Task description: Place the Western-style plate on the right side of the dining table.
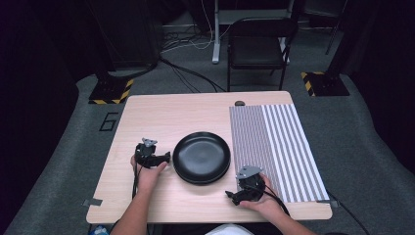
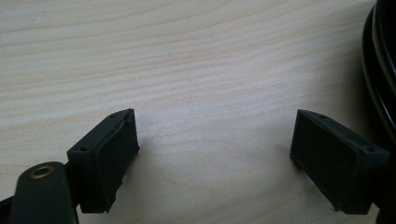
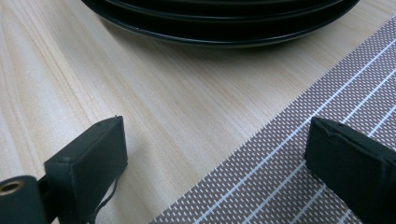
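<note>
Between the grippers, glossy black plates [image 1: 201, 157]

Light wooden table [image 1: 161, 117]: black plates [image 1: 201, 157] stacked mid-front; striped placemat [image 1: 279, 147] covering right side.

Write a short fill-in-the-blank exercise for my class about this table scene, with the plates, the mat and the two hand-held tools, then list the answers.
1. The stack of round black plates rests on the light wooden table, to the left of the ____ placemat.
2. The left tool has its jaws ____, with nothing between them.
3. The right tool hovers over the edge of the striped woven placemat, its jaws ____.
4. Beyond the table stands a black folding ____.

Answers: striped; open; open; chair
</note>
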`<state>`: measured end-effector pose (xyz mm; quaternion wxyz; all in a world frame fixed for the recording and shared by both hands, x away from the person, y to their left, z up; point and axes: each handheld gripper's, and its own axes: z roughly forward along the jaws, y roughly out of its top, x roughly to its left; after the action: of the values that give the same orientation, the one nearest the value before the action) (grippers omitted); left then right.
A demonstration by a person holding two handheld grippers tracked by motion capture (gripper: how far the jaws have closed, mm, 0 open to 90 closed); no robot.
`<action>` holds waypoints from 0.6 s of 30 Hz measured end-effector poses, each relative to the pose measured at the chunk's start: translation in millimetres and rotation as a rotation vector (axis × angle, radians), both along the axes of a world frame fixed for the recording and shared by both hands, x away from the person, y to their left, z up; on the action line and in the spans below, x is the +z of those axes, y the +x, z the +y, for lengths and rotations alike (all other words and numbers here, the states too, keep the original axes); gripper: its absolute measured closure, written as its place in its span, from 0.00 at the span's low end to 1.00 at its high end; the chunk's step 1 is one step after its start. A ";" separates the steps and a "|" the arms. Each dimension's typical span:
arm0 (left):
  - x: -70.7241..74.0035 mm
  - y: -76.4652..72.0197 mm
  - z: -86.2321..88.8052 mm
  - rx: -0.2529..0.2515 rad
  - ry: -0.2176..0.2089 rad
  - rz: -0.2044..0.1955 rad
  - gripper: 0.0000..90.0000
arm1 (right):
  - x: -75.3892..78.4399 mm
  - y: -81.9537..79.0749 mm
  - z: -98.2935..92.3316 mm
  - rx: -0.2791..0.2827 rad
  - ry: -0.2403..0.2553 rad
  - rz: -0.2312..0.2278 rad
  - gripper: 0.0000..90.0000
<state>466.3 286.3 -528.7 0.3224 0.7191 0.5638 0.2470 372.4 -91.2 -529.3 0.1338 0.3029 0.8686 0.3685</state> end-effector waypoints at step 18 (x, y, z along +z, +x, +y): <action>-0.3 0.4 -0.2 0.004 -0.001 -0.005 0.17 | 1.0 -2.6 -1.8 -0.035 0.015 -0.024 0.19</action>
<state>466.7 286.2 -528.9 0.3237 0.7171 0.5646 0.2494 369.8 -93.0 -528.4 0.1486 0.3147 0.8587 0.3762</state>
